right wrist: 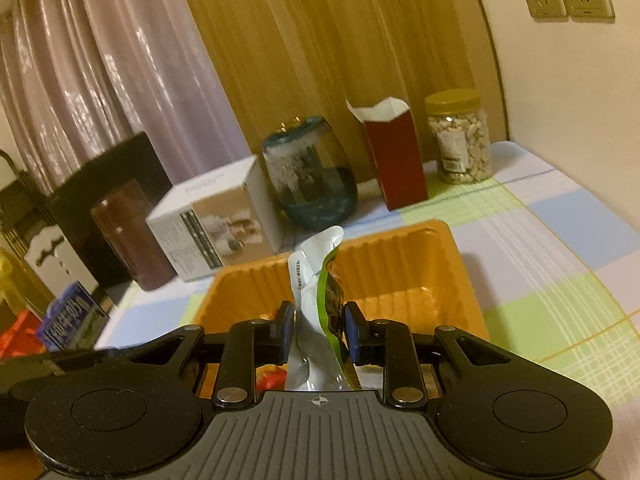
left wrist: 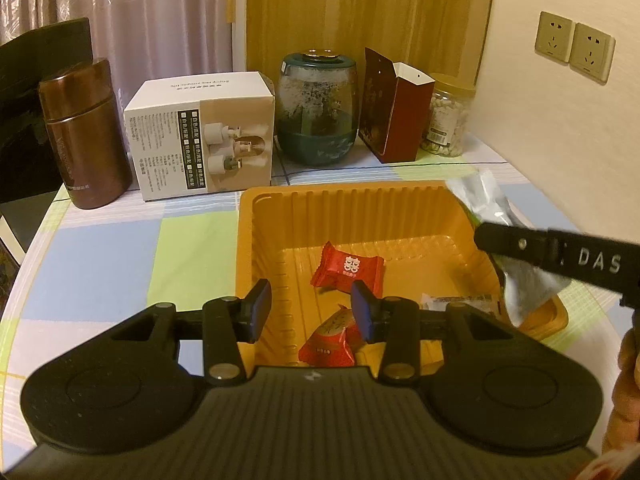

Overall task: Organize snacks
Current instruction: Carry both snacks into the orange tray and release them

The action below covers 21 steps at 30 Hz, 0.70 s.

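Right gripper point(right wrist: 316, 326) pinching crinkled silver-green snack pouch point(right wrist: 316, 280)

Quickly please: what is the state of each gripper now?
Left gripper: open, holding nothing, above the orange tray.
Right gripper: closed on the silver-green packet.

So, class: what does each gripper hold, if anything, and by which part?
The right gripper pinches a silver and green snack packet across its middle, above the orange tray. The left gripper holds nothing; its jaws stand open.
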Each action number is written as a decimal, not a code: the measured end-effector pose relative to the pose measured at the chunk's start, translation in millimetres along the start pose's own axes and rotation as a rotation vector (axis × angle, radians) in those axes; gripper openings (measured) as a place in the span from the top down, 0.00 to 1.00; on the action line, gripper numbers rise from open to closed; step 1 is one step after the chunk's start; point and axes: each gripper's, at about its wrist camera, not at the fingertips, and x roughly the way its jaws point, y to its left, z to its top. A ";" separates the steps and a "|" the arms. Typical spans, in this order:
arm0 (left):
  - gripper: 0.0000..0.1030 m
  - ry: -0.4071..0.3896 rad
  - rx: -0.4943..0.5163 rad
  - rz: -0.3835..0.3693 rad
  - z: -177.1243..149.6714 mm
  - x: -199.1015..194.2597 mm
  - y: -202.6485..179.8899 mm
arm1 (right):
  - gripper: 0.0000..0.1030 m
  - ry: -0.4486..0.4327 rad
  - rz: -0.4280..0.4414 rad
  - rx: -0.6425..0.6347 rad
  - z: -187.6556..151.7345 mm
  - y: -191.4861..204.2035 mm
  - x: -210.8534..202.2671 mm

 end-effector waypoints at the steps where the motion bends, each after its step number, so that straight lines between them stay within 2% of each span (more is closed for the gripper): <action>1: 0.59 0.000 0.001 0.002 -0.3 -0.3 0.4 | 0.74 -0.013 0.011 0.003 0.3 0.2 -0.5; 2: 0.58 -0.001 0.002 0.003 -0.4 -0.4 0.6 | 0.66 -0.026 0.008 0.004 0.8 0.6 -1.5; 3: 0.58 -0.001 0.001 0.002 -0.5 -0.5 0.8 | 0.49 -0.036 0.005 0.007 1.7 0.2 -2.8; 4: 0.58 0.000 0.000 0.001 -0.5 -0.5 1.0 | 0.43 -0.046 0.009 0.016 2.5 -0.6 -4.3; 12: 0.56 0.002 0.007 -0.006 -1.0 -2.0 -3.8 | 0.42 -0.037 -0.029 0.046 5.7 -11.2 -7.6; 21: 0.53 0.002 0.027 -0.008 -3.4 -5.3 -9.3 | 0.42 -0.044 -0.035 0.036 7.0 -16.5 -14.2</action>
